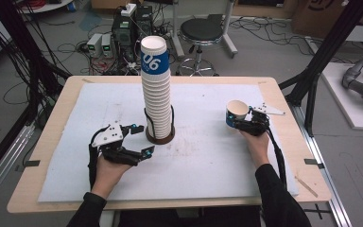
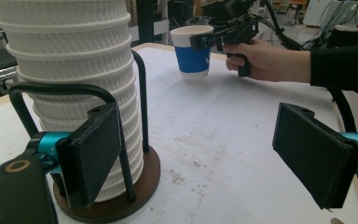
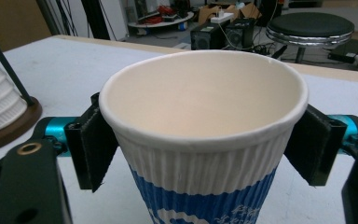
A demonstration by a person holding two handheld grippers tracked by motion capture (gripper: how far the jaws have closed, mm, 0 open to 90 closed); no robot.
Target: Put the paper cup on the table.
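A tall stack of white ribbed paper cups (image 1: 156, 94), the top one with a blue band, stands in a black wire holder on a round brown base (image 1: 159, 138) at mid-table. My left gripper (image 1: 144, 139) rests just left of that base, open, with nothing between its pads (image 2: 95, 149); the stack (image 2: 70, 70) stands beside its left jaw. At the right, my right gripper (image 1: 240, 121) is shut on a single white-and-blue paper cup (image 1: 237, 112), upright and low over the mat. Both pads (image 3: 93, 149) press the cup's (image 3: 200, 93) ribbed sides below the rim.
A white mat (image 1: 208, 156) covers the wooden table (image 1: 52, 137). Beyond the far edge are a black stool (image 1: 201, 30), power boxes and cables on the floor. Black frame posts stand at both sides of the table.
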